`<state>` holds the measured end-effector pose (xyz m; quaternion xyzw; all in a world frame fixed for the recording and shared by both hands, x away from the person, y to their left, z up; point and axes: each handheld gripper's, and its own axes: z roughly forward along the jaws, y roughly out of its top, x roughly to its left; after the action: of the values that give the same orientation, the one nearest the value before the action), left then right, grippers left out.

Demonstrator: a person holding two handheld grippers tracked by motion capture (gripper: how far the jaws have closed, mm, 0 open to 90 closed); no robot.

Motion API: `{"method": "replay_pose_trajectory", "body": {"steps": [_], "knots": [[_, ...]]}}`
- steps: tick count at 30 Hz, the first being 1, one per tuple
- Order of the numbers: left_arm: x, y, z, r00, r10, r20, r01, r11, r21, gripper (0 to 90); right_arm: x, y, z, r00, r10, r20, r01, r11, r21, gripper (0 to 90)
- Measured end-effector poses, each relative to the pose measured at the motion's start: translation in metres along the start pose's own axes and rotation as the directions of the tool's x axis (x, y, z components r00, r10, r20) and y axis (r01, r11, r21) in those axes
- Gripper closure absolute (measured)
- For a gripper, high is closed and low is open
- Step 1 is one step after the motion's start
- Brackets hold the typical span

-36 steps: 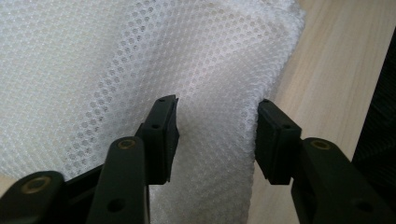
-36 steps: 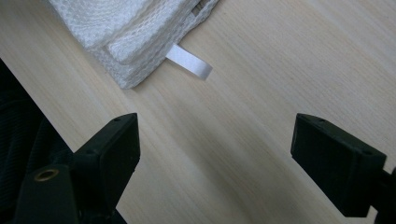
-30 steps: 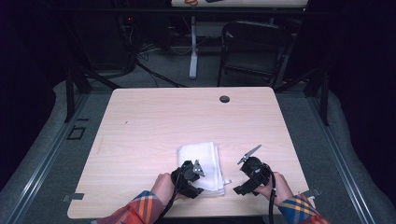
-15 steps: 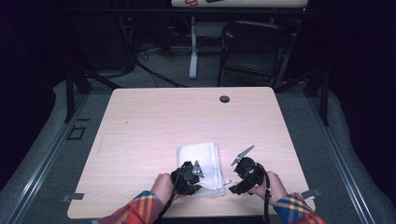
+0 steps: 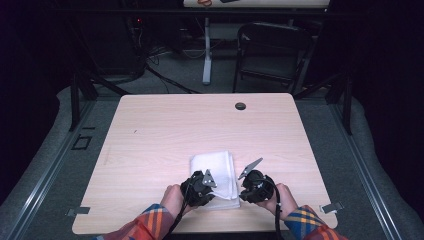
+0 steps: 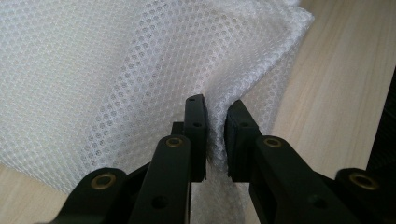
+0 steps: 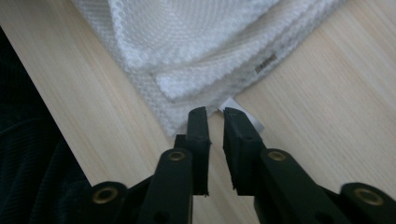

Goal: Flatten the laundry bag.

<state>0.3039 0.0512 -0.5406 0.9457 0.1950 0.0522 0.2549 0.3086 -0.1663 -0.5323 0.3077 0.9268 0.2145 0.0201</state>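
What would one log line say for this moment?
left gripper: jaws just closed, pinching white cloth fold | right gripper: jaws just closing at cloth corner, grip unclear

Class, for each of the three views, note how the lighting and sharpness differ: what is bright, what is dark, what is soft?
High view: the table is lit while the room around it falls to near black. Left gripper view: the white cloth is bright, its mesh crisp at mid-distance and softer near the jaws. Right gripper view: the wood grain is sharp, the cloth's folds nearly washed out, and the near jaws slightly soft.

place: lab | cues: bare table (image 5: pixel 165 125), cables (image 5: pixel 165 82), folding chair (image 5: pixel 272 55)
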Motion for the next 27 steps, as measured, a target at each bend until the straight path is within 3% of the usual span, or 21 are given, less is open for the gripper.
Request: {"method": "replay_pose_trajectory", "body": {"steps": [7, 12, 14, 19, 24, 27], "knots": [[0.001, 0.000, -0.001, 1.0000, 0.004, 0.003, -0.004, 0.9999, -0.016, 80.9, 0.002, 0.007, 0.009, 0.9997, -0.020, -0.016, 0.020, 1.000, -0.002, 86.9], [0.000, 0.000, -0.001, 0.9998, 0.021, 0.005, -0.021, 0.9997, -0.014, 79.8, 0.006, 0.012, 0.017, 0.9997, -0.007, -0.022, 0.006, 0.999, -0.054, 89.9], [0.000, 0.000, -0.001, 0.9996, 0.029, 0.004, -0.029, 0.9995, -0.009, 80.5, 0.006, 0.014, 0.025, 0.9996, -0.021, -0.018, 0.021, 1.000, -0.007, 90.0], [0.000, 0.000, -0.003, 0.9995, 0.032, -0.004, -0.032, 0.9993, -0.019, 81.1, 0.004, 0.015, 0.029, 0.9994, -0.028, -0.021, 0.029, 0.999, 0.019, 90.0], [0.000, -0.001, -0.008, 0.9990, 0.035, -0.030, -0.036, 0.9985, -0.040, 81.3, 0.003, 0.013, 0.031, 0.9993, 0.001, -0.038, -0.001, 1.000, -0.007, 90.0], [0.000, -0.001, -0.012, 0.9984, 0.030, -0.048, -0.033, 0.9977, -0.059, 81.3, 0.002, 0.012, 0.030, 0.9995, 0.002, -0.032, -0.002, 1.000, 0.008, 90.0]]}}
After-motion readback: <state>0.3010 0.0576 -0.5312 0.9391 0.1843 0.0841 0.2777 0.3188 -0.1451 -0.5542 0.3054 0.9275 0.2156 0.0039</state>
